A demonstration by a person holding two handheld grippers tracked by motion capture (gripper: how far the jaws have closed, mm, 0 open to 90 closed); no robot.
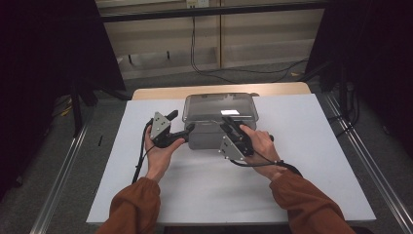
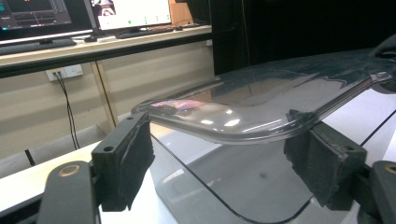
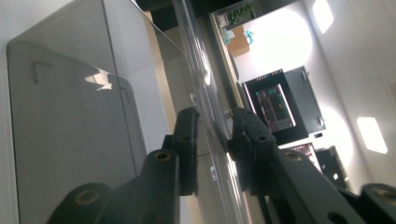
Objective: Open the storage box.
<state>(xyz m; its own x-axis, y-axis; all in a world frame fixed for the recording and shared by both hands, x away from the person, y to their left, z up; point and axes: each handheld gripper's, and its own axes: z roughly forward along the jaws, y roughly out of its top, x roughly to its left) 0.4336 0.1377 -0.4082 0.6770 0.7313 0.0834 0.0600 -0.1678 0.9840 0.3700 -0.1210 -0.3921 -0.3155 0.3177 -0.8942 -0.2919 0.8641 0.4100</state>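
A smoky clear plastic box [image 1: 204,139] with a clear lid [image 1: 219,107] stands at the back middle of the white tabletop [image 1: 302,165]. My left gripper [image 1: 181,122] is at the box's front left corner. In the left gripper view its jaws [image 2: 223,158] stand wide open, with the lid's corner [image 2: 261,100] between and above the pads and the box wall [image 2: 243,182] below. My right gripper [image 1: 228,122] reaches onto the lid's front right edge. In the right gripper view its jaws [image 3: 215,140] straddle the thin lid rim [image 3: 205,70] with a small gap, and I count them open. The box wall [image 3: 70,130] lies to the left.
A wooden strip [image 1: 219,91] runs along the table's far edge behind the box. Cables [image 1: 204,68] hang and trail on the floor beyond. Metal rails [image 1: 63,170] flank both sides of the table. Monitors [image 2: 126,11] stand on a desk in the background.
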